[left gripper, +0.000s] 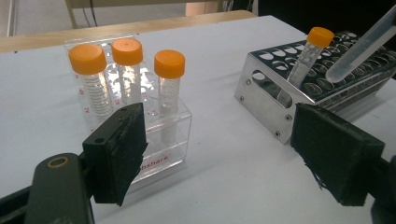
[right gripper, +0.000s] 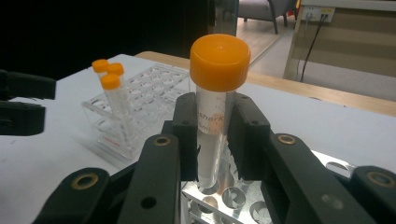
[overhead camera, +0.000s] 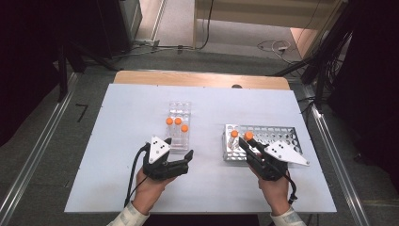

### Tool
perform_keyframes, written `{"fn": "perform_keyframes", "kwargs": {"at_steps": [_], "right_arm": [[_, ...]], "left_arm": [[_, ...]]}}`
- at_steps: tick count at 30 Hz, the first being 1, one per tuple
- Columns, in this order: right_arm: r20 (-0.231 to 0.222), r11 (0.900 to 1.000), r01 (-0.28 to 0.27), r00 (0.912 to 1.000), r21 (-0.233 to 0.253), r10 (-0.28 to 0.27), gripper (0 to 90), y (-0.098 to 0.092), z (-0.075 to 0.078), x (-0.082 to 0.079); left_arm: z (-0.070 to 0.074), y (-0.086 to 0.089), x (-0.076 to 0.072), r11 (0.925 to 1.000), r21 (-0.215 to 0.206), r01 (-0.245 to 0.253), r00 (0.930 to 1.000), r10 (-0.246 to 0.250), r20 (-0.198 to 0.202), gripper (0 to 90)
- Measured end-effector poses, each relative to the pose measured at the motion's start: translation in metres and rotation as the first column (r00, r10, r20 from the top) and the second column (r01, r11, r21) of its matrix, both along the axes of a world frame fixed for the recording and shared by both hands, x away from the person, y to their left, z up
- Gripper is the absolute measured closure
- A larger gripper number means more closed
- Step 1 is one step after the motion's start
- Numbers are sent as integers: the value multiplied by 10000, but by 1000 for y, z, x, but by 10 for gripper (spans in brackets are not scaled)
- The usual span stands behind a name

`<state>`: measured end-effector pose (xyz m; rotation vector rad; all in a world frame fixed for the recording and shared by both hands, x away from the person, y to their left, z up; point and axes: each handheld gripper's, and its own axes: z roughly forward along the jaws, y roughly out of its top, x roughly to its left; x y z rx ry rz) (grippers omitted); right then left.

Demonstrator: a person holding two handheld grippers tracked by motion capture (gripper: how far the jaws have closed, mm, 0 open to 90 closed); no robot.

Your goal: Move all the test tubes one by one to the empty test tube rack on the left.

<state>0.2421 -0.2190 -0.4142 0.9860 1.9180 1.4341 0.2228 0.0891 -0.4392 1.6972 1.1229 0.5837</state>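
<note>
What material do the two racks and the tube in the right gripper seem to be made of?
Perforated rack: probably polished metal, shiny with screwed plates. Clear rack: see-through acrylic or similar plastic. Held tube, clamped in the right gripper: clear plastic, perhaps glass, with a matte orange plastic cap.
</note>
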Motion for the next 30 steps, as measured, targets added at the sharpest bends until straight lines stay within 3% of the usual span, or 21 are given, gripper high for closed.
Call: {"fn": "perform_keyframes", "kwargs": {"at_steps": [8,18,30], "right_arm": [[-53,9977,-668,9978,-60,668,717,9,4,-12],[-431,9878,-1551,9871,-151,1543,717,30,-11,-15],[-776,9801,-1948,9784,-393,1913,717,47,-28,-12]], "left_arm": [[1,1,-1,10000,-74,2,10000,-2,16,179],[2,1,-2,9999,-111,5,10000,-5,25,179],[3,0,-3,9999,-120,93,10000,-93,36,179]]}}
